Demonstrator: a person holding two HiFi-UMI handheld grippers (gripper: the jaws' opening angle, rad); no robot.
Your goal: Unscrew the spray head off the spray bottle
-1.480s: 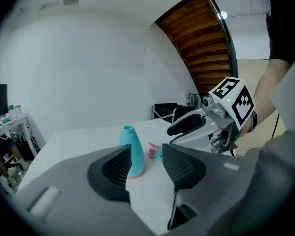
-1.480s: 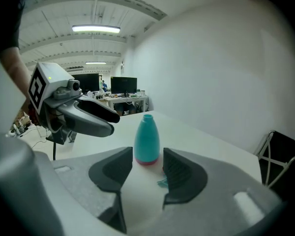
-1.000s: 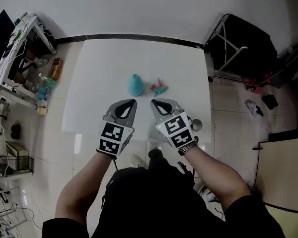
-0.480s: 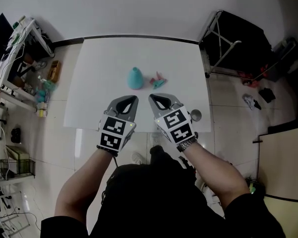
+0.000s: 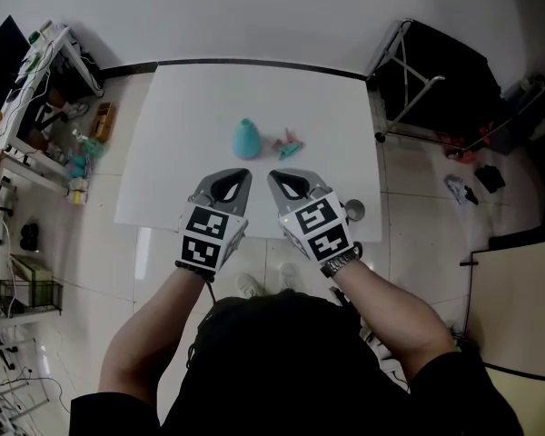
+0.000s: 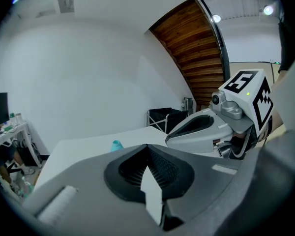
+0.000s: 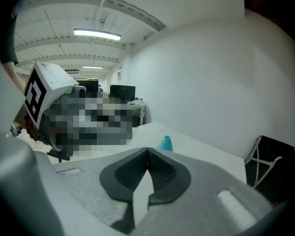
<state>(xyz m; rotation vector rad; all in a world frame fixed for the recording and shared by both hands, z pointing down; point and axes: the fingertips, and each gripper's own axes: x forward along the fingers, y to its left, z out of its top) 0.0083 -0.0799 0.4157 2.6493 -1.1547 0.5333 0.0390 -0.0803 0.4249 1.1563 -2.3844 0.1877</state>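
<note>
Head view: left gripper (image 5: 245,173) and right gripper (image 5: 272,174), both clenched empty, have risen slightly, while bottle (image 5: 246,141) and detached spray head (image 5: 288,146) lie unmoved beyond their fingertips, so unscrewing looks done.

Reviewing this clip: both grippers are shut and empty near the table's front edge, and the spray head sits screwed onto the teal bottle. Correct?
One thing is wrong: the spray head is off. It lies on the table to the right of the upright teal bottle, as the head view shows. The rest holds: the left gripper and right gripper are shut and empty.
</note>
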